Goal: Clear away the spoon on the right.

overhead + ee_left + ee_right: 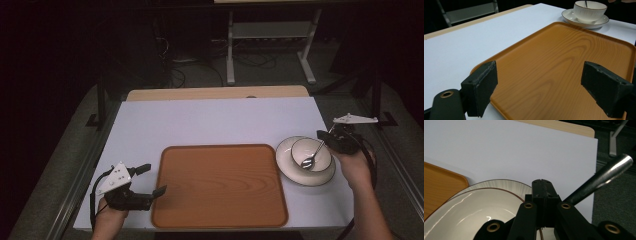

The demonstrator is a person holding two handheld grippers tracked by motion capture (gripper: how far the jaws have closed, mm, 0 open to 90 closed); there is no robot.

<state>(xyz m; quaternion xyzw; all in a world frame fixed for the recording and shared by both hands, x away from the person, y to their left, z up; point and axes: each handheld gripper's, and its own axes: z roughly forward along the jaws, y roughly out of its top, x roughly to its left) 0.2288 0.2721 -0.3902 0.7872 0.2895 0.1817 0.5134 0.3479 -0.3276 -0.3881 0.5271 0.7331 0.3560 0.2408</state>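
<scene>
the white rectangular table top (200, 122) carries my rounded wood-grain orange tray (220, 185). my left gripper (150, 180) sits low at its left edge, jaws spread wide. my right gripper (327, 136) pinches the metal spoon (312, 155) in the ribbed cream bowl (311, 154) on its cream saucer (306, 161), near the table's right edge.

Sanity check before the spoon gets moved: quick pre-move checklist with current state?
1. Right gripper shut on the spoon handle: ok, jaws closed around it in the right gripper view.
2. Spoon end down inside the bowl: ok.
3. Bowl seated on the plate: ok, sits upright on it.
4. Tray surface bare for a set-down: ok.
5. Left gripper out of the way: not ok, jaws open, reaching over the tray's left edge.
6. Grip firm enough to lift: cannot tell.
</scene>
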